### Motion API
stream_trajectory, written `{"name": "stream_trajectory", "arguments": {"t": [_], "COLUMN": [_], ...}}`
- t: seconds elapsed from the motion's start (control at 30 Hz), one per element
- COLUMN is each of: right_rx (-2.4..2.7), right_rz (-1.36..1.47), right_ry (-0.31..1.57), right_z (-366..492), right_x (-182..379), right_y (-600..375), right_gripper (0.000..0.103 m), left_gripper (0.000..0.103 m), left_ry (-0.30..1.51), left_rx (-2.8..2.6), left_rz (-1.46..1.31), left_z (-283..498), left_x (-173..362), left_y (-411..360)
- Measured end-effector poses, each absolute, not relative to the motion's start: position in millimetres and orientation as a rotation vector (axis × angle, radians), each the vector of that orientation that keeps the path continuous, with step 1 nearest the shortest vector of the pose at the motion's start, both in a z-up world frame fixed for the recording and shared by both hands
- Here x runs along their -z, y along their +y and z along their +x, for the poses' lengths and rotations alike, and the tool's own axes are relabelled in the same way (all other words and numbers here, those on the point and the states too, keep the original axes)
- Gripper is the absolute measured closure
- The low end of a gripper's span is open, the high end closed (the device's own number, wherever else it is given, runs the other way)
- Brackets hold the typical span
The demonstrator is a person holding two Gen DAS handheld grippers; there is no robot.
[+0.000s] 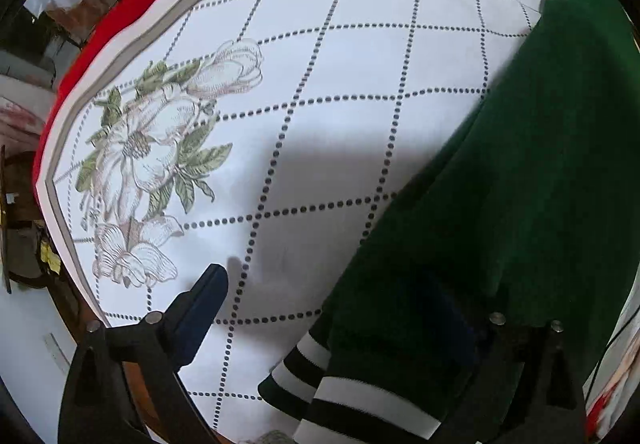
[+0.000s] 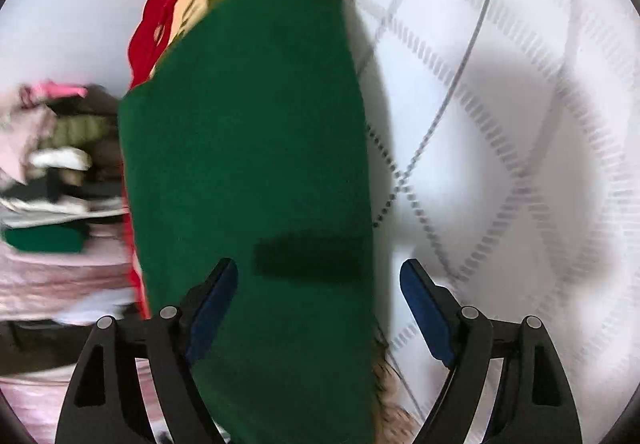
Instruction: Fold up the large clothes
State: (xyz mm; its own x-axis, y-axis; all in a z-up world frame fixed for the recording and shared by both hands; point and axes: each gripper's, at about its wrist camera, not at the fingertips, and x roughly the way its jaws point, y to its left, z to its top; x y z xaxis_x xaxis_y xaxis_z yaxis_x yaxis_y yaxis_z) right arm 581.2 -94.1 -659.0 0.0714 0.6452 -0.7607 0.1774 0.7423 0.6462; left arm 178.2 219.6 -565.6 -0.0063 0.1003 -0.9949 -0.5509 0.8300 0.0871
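My left tongs (image 1: 332, 308) are spread wide; I see one blue pad bare over the cloth, while the other finger sits under the green sweater (image 1: 500, 203), whose striped cuff (image 1: 344, 392) lies at the desk's near edge. My right tongs (image 2: 320, 300) are also spread, one finger on either side of the sweater's edge, not pinching it. The sweater runs away along the white flowered tablecloth (image 1: 340, 63). Beyond it, off the desk's edge, sits a blurred pile of clothes (image 2: 52, 171).
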Motion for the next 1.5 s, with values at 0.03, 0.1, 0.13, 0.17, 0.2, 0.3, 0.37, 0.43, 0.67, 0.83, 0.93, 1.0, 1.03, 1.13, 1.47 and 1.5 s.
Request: {"name": "stream_trajectory", "arguments": {"t": [0.03, 0.1, 0.13, 0.17, 0.2, 0.3, 0.37, 0.43, 0.67, 0.83, 0.93, 1.0, 1.03, 1.13, 1.47, 1.5], "right_rx": [-0.457, -0.462, -0.455, -0.432, -0.412, -0.350, -0.266, -0.169, 0.191, 0.222, 0.221, 0.219, 0.224, 0.253, -0.056, -0.062], "right_rz": [0.783, 0.784, 0.754, 0.771, 0.804, 0.889, 0.908, 0.930, 0.861, 0.854, 0.798, 0.721, 0.666, 0.553, 0.408, 0.393], "right_ry": [1.494, 1.429, 1.410, 1.404, 1.383, 1.336, 1.311, 1.309, 1.420, 1.581, 1.599, 1.587, 1.601, 1.599, 1.442, 1.437], "right_z": [583.3, 580.5, 579.1, 574.7, 567.6, 542.9, 509.3, 469.2, 277.5, 201.4, 188.4, 184.6, 181.2, 182.7, 265.4, 280.4], "right_x": [676.2, 681.4, 678.4, 677.9, 676.2, 661.2, 641.6, 626.6, 591.6, 623.4, 618.5, 606.3, 601.3, 580.8, 546.5, 549.3], "right_y": [-89.3, -77.8, -72.7, -73.9, -79.1, -98.2, -123.9, -154.8, -253.1, -294.9, -308.8, -318.9, -326.0, -335.3, -280.6, -275.1], "right_gripper": [0.018, 0.042, 0.056, 0.067, 0.077, 0.084, 0.085, 0.085, 0.085, 0.075, 0.030, 0.022, 0.022, 0.022, 0.029, 0.042], "left_gripper": [0.003, 0.003, 0.003, 0.003, 0.003, 0.003, 0.003, 0.003, 0.003, 0.003, 0.003, 0.003, 0.003, 0.000, 0.000, 0.000], "left_ry": [1.495, 1.492, 1.487, 1.479, 1.466, 1.419, 1.396, 1.359, 1.324, 1.364, 1.350, 1.356, 1.365, 1.411, 1.399, 1.388], "left_rx": [-0.533, -0.531, -0.533, -0.538, -0.548, -0.570, -0.575, -0.563, -0.531, -0.502, -0.494, -0.496, -0.507, -0.517, -0.520, -0.519], "left_rz": [-0.353, -0.310, -0.299, -0.284, -0.262, -0.226, -0.221, -0.230, -0.176, -0.126, -0.031, 0.054, 0.089, 0.098, 0.059, 0.052], "left_z": [180.0, 184.3, 185.4, 186.3, 188.2, 193.2, 196.0, 193.7, 190.8, 194.3, 212.4, 232.1, 240.4, 267.8, 282.2, 278.7], "left_x": [563.2, 556.7, 553.6, 548.1, 539.8, 513.8, 500.5, 483.0, 467.7, 480.1, 495.3, 517.8, 529.4, 569.6, 553.4, 544.4], "left_y": [218.5, 219.7, 220.4, 221.6, 222.8, 225.5, 223.3, 217.7, 175.1, 148.3, 128.6, 119.6, 118.2, 125.4, 132.5, 130.2]}}
